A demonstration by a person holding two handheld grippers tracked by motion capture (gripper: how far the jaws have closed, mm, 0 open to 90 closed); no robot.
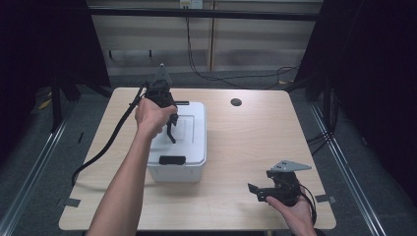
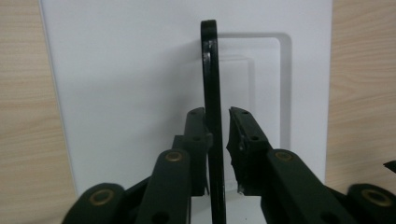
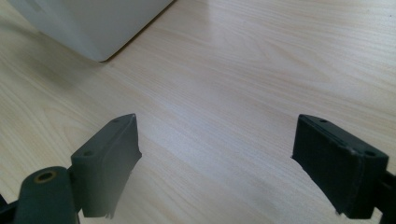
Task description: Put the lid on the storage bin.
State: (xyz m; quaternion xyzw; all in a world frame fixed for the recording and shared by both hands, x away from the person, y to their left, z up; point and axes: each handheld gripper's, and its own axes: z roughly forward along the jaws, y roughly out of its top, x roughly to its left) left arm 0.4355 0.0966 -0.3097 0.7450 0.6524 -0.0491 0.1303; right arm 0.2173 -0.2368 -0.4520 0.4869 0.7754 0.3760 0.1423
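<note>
**Left jaws around a black handle over the white box; right jaws wide over bare table**

My left hand (image 1: 150,117) holds the left gripper (image 1: 170,129) above the lid of the white box (image 1: 193,147), jaws pointing down at it; in the left gripper view a thin black handle (image 2: 211,93) runs edge-on up between my two jaws; the left-side jaw lies against it, while a sliver of light shows between it and the right-side jaw, so I cannot tell whether the grip is fully tight; the lid's pale surface and its shallow rectangular recess (image 2: 261,88) lie behind the handle; wooden table (image 1: 246,137) shows on both sides of the box.

The box sits on the left half of the table, a black latch (image 1: 172,160) on its near edge and another dark latch on its far edge; a cable (image 1: 105,145) trails from the left gripper off the table's left side.

My right hand (image 1: 294,210) rests at the near right corner with the right gripper (image 1: 254,191) aimed leftwards, low over the table; its jaws stand wide apart with nothing between them; in the right gripper view a corner of the white box lies ahead at upper left, well apart from the jaws.
</note>
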